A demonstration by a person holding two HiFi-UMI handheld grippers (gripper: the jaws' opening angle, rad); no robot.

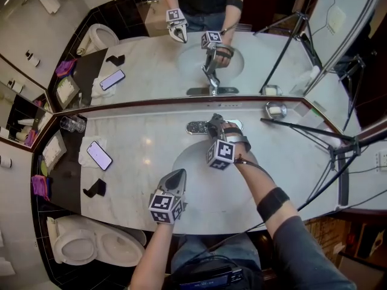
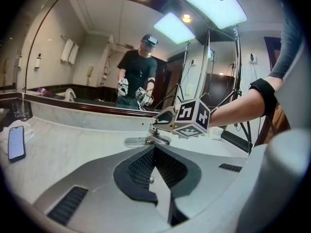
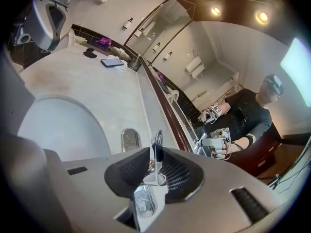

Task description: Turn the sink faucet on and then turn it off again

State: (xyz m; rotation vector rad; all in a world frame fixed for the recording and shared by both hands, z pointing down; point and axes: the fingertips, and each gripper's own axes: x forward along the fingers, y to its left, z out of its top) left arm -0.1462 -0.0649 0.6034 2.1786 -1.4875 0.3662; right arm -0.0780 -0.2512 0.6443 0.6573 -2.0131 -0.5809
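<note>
The chrome faucet (image 1: pixel 208 126) stands behind the oval sink basin (image 1: pixel 190 162) in the marble counter. My right gripper (image 1: pixel 216 124) reaches over the basin and is shut on the faucet's thin upright handle (image 3: pixel 156 154), which sits between its two black pads. Below the handle the spout (image 3: pixel 144 202) shows in the right gripper view. No water is visible. My left gripper (image 1: pixel 179 175) hovers over the basin's near rim, shut and empty, its pads meeting in the left gripper view (image 2: pixel 154 149). From there the faucet (image 2: pixel 147 140) and the right gripper's marker cube (image 2: pixel 194 118) lie ahead.
A phone (image 1: pixel 99 154) on a white cloth, two glasses (image 1: pixel 72 124) and a black object (image 1: pixel 95 189) sit on the counter's left. A soap dish (image 1: pixel 276 109) and a tripod (image 1: pixel 326 139) stand at the right. A mirror rises behind the faucet. A toilet (image 1: pixel 78 246) is lower left.
</note>
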